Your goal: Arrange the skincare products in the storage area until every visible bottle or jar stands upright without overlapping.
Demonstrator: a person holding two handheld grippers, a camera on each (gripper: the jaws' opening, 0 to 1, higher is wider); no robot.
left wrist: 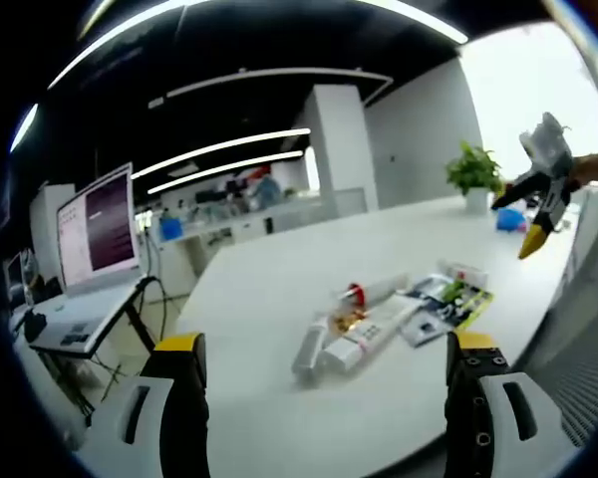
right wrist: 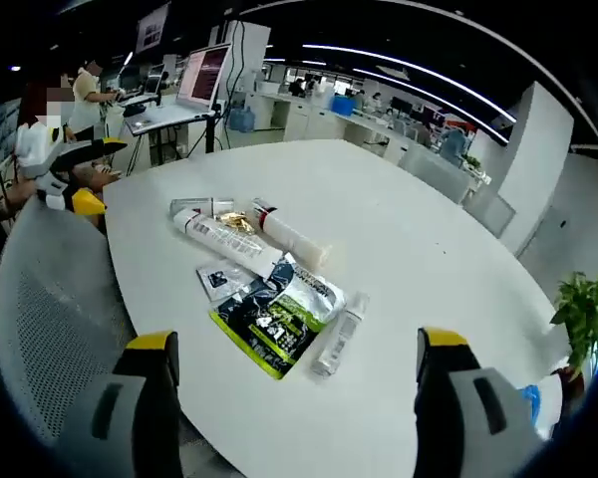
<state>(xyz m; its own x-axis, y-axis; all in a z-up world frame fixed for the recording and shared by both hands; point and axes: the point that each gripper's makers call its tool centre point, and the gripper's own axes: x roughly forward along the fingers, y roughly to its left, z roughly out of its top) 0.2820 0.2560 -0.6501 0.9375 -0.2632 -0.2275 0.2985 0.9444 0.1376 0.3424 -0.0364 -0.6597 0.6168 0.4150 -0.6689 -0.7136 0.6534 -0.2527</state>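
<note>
Tubes [right wrist: 237,242] and sachets [right wrist: 276,317] lie flat, overlapping — each hand-held gripper [right wrist: 293,373] [left wrist: 326,360] spread apart, empty.

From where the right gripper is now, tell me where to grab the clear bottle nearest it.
Grip the clear bottle across its mid-body, coming straight down from above. It lies flat on the white table, apart from the green-black pouch, so both long sides look free for the open right gripper.

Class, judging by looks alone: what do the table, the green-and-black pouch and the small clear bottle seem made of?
Table: smooth white laminate or painted board, probably; soft matte sheen.
Green-and-black pouch: flexible printed plastic film; it lies flat and glossy.
Small clear bottle: transparent plastic, likely; see-through body.
</note>
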